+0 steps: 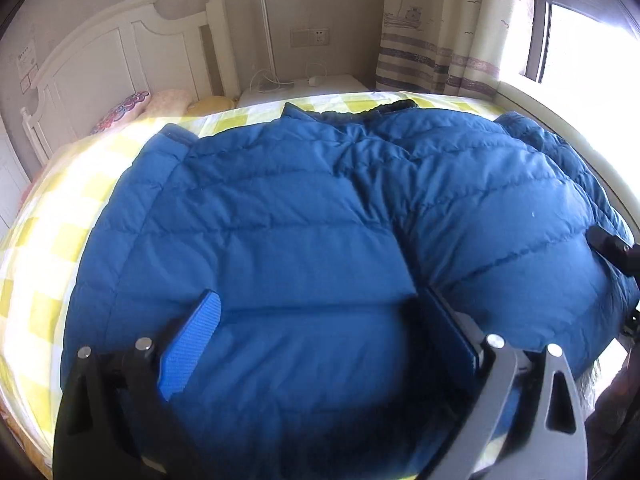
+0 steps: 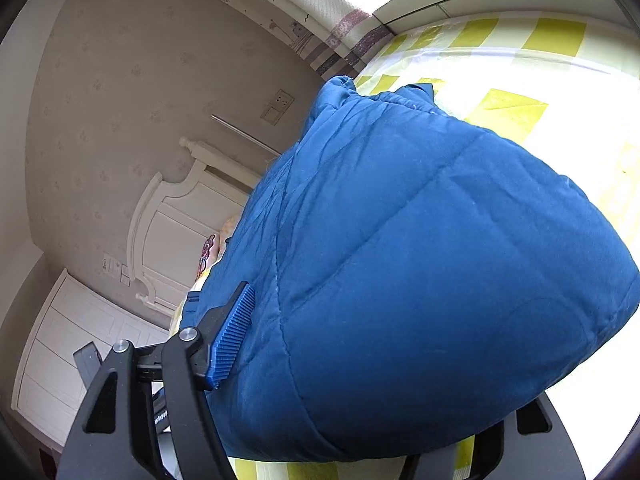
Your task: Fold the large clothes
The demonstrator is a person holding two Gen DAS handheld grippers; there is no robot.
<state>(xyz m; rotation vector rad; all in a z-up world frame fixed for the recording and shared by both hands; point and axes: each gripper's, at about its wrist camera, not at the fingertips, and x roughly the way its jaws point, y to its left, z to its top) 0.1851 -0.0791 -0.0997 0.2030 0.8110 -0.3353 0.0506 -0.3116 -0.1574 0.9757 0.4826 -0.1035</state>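
A big blue quilted down jacket (image 1: pixel 288 208) lies spread on the bed, collar at the far side and its right part folded over the body. My left gripper (image 1: pixel 320 296) hovers low over the jacket's near hem with its jaws wide apart and nothing pinched; its right finger sits beside the fold's edge. In the right wrist view a thick folded bulge of the jacket (image 2: pixel 420 260) fills the gap of my right gripper (image 2: pixel 372 304). The ribbed blue pad (image 2: pixel 234 334) lies along the fabric with its face showing; the other finger is hidden under the jacket.
The bed has a yellow-and-white checked sheet (image 1: pixel 48 216). A white headboard (image 1: pixel 104 56) and pillows (image 1: pixel 132 108) are at the far left, a white nightstand (image 1: pixel 304 86) with cables behind, and curtains (image 1: pixel 448 28) and a bright window (image 1: pixel 588 40) at the right.
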